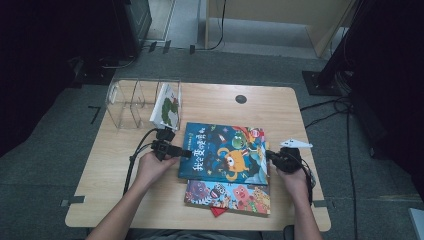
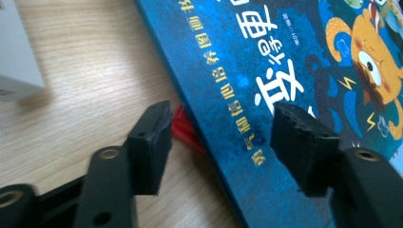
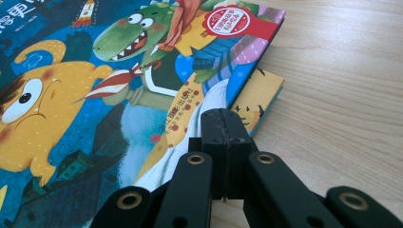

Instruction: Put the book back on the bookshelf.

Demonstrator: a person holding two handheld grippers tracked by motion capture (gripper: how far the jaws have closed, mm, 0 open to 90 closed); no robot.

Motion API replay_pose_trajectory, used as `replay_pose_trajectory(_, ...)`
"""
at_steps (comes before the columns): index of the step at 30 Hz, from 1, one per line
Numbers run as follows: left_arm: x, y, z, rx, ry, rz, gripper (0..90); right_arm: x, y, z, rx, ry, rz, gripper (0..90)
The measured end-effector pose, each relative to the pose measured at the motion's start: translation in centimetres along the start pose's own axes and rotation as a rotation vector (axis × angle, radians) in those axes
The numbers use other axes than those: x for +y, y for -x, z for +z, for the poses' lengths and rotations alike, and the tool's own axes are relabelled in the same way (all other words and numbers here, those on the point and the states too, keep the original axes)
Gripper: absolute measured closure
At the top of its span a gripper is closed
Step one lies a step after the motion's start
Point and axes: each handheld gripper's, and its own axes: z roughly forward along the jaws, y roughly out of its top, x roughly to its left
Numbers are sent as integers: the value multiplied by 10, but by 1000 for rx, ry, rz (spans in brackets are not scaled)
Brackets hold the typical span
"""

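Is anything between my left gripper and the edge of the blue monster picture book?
Nothing visible. The left gripper is open, straddling the near edge of the blue monster picture book, one jaw over the wooden table, one over the cover.

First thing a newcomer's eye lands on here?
The blue picture book at the table's centre, atop a colourful book poking out toward the person. The left gripper, fingers open, meets its left edge; the shut right gripper sits at its right. A clear rack stands behind.
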Motion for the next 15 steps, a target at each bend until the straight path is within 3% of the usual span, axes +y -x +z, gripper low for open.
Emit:
replay_pose_trajectory(8, 1, -3, 7, -27, -28, -16, 299, 0, 0, 0, 2, 1, 0, 900)
replay_pose_trajectory(15, 5, 0, 11, -20, -30, 2, 232, 0, 1, 1, 8, 4, 2, 900)
